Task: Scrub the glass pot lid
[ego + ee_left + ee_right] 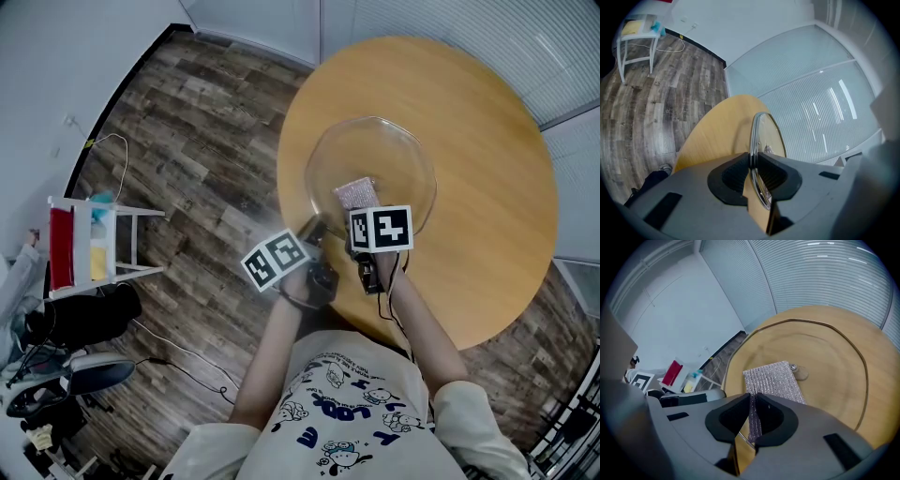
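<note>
Head view: lid [398,155] in left claw [313,228]

Bare counter [487,234] lies beyond and right of the lid [384,145]; the left tongs [313,226] and the right tongs [360,206], with pad [355,190], crowd its near side.

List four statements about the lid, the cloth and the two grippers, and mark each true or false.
1. The left gripper has its jaws shut on the rim of the glass pot lid. True.
2. The right gripper holds nothing. False: its jaws pinch a silvery scrubbing cloth.
3. The scrubbing cloth hangs clear of the lid. False: it lies against the glass, near the centre screw.
4. The lid is above a round wooden table. True.
</note>
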Demonstrator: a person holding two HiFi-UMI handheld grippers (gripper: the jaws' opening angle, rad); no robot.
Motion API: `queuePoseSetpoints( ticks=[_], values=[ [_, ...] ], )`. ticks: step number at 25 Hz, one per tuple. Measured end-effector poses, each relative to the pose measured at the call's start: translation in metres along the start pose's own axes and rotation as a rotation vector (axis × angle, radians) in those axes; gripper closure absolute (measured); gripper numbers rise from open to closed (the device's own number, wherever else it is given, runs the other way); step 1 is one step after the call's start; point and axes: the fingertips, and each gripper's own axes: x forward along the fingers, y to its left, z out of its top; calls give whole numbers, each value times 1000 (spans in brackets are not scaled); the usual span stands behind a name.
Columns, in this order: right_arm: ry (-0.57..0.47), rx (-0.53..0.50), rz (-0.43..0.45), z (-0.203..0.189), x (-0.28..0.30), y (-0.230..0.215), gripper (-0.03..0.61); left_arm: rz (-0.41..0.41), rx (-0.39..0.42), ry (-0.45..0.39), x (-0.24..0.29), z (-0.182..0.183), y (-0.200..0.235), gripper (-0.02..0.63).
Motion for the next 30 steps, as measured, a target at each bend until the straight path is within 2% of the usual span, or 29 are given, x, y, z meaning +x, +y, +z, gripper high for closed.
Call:
queuePoseSetpoints(
  ticks=[17, 26, 30],
  values=[
    [-20, -22, 63, 8, 9, 18, 523, 3, 11, 7, 0, 1, 1, 546],
    [-114, 48, 90, 25, -6, 8, 523, 13, 61, 14, 2, 1, 2, 546],
    [-178, 85, 87, 39, -26, -5, 523, 12, 84, -14, -1, 6, -1, 545]
  ],
)
